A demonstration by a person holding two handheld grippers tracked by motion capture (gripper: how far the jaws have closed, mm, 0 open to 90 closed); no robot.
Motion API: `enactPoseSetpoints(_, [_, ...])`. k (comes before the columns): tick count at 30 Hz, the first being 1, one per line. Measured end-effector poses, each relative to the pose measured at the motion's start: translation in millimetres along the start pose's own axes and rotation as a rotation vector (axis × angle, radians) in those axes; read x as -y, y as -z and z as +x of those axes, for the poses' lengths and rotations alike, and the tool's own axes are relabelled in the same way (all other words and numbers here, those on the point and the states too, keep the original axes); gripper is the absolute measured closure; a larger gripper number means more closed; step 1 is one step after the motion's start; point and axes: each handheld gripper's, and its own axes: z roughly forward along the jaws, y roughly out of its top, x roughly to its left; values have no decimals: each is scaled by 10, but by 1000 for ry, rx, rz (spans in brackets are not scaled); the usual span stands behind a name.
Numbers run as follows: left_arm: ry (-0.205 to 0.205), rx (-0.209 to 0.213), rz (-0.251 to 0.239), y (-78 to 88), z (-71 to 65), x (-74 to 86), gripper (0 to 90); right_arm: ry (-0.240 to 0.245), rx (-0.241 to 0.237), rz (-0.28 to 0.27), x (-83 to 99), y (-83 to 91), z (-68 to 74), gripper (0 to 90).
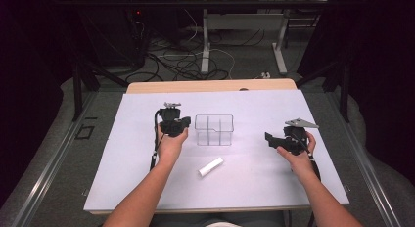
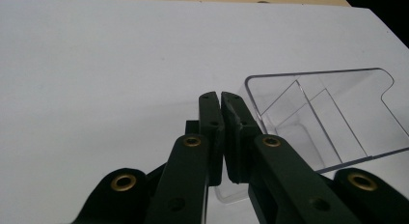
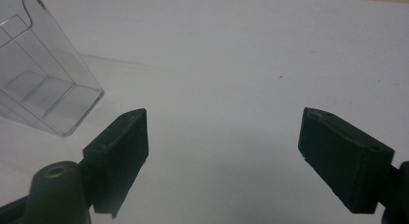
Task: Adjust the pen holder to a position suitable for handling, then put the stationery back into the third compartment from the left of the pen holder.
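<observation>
Currently left gripper point(image 1: 185, 122) closed, nothing held, parked just beside the clear divided box point(image 1: 214, 129) mid-table; right gripper point(image 1: 269, 139) open and empty, well off to the box's right; white tube point(image 1: 211, 167) lying loose in front of the box; best to go for the tube with the open gripper, square jaws across its short axis, then lift clear before heading to a compartment.

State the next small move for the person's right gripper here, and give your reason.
Probably shift the right gripper toward the white cylinder: its jaws stand open with nothing between them, while the cylinder lies loose in front of the clear divided container.
</observation>
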Motion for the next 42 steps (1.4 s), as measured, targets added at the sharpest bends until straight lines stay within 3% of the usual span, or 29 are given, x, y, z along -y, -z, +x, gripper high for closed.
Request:
enactPoseSetpoints(6, [-10, 25, -12, 115, 111, -3, 803, 31, -13, -4, -6, 14, 29, 284])
enactPoseSetpoints(10, [14, 54, -29, 178, 179, 4, 742, 25, -28, -6, -20, 30, 41, 306])
enactPoseSetpoints(17, [-27, 78, -38, 258, 263, 75, 630, 29, -72, 0, -39, 35, 35, 355])
enactPoseSetpoints(25, [-49, 97, -56, 337, 387, 176, 474, 118, -89, 10, -92, 43, 69, 355])
enactPoseSetpoints(29, [-83, 94, -43, 350, 440, 236, 375, 123, -100, -4, -111, 52, 91, 342])
enactPoseSetpoints(33, [-125, 106, -70, 357, 481, 282, 292, 123, -109, -4, -84, 38, 107, 318])
enactPoseSetpoints(36, [-131, 86, -57, 399, 506, 297, 250, 160, -131, 16, -56, -5, 112, 230])
enactPoseSetpoints(38, [-136, 79, -50, 421, 528, 317, 250, 193, -127, 41, -45, -24, 120, 228])
enactPoseSetpoints(39, [-150, 79, -50, 422, 542, 331, 245, 217, -119, 40, -36, -32, 131, 227])
enactPoseSetpoints(42, [-215, 57, -49, 429, 580, 378, 188, 224, -136, 47, -35, -33, 161, 212])
